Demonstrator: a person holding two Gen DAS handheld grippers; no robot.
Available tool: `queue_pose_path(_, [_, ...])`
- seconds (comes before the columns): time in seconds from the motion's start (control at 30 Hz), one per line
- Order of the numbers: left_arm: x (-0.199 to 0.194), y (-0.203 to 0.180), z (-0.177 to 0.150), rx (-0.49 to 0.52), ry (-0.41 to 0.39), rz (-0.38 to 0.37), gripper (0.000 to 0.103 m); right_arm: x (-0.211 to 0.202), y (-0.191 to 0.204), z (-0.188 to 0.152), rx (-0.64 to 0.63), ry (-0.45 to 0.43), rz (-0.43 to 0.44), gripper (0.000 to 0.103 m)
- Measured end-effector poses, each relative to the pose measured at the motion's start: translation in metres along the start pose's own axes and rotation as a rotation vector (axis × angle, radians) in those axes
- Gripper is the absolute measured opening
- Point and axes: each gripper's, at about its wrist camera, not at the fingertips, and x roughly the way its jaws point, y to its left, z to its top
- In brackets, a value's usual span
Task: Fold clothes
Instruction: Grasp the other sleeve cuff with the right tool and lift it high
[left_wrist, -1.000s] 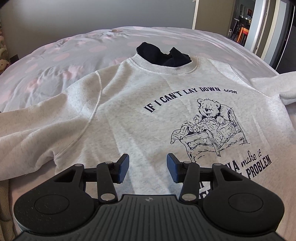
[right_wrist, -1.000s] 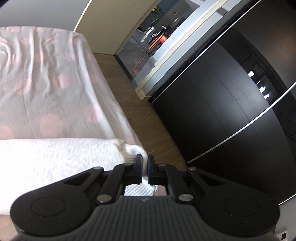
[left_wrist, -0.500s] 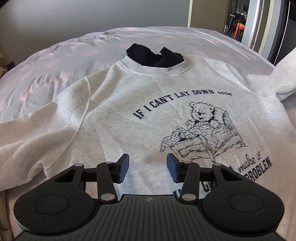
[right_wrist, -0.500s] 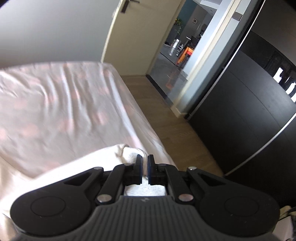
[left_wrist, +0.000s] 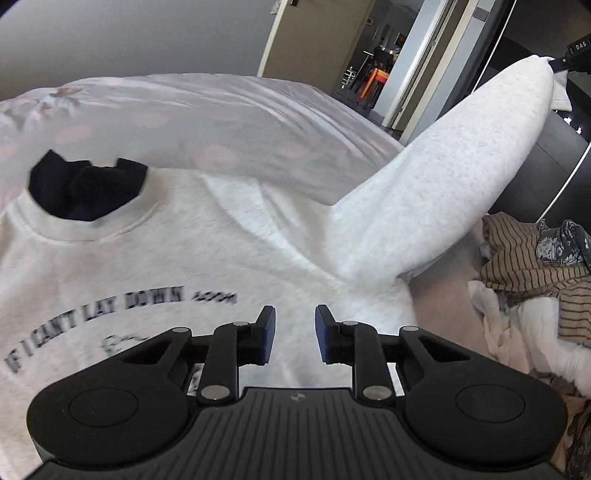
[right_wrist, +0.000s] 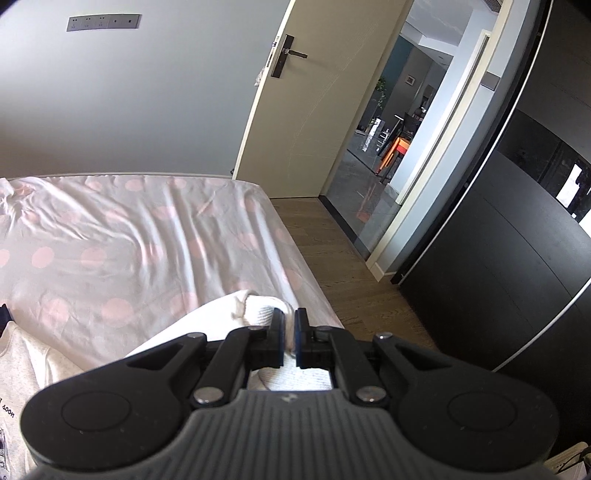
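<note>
Sleeve (left_wrist: 443, 177) risen off bed (right_wrist: 129, 240) since earlier — right hand-held gripper (right_wrist: 290, 338) pinching cuff (right_wrist: 262, 312), at 1 o'clock in left view. Left hand-held gripper (left_wrist: 291, 334) closing, nothing between, over sweatshirt (left_wrist: 221, 266) chest. Fleece soft, floppy, light — grip at hems, cuffs.

Daylight seemingly from the bright doorway (right_wrist: 384, 155), motion-blurred sweatshirt (left_wrist: 155, 280) print, strong fisheye bending at edges

The right claw (right_wrist: 290, 338) has lifted the sweatshirt's sleeve (left_wrist: 443, 177) high above the bed (left_wrist: 221, 122) (cuff pinched), while the left claw (left_wrist: 291, 334), closing, slid toward it.
</note>
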Motion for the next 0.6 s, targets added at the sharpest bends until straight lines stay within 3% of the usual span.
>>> queue_pose_path(0.27, [0.076,-0.049,0.009,-0.013,0.077,-0.071,0.013,0.005,0.001,-0.003,-0.012,-0.012,0.037,0.006])
queue_pose_path(0.6, [0.118,-0.058,0.006,-0.056,0.150,-0.040,0.008,0.011,0.014,-0.008,-0.016,-0.020,0.119,0.006])
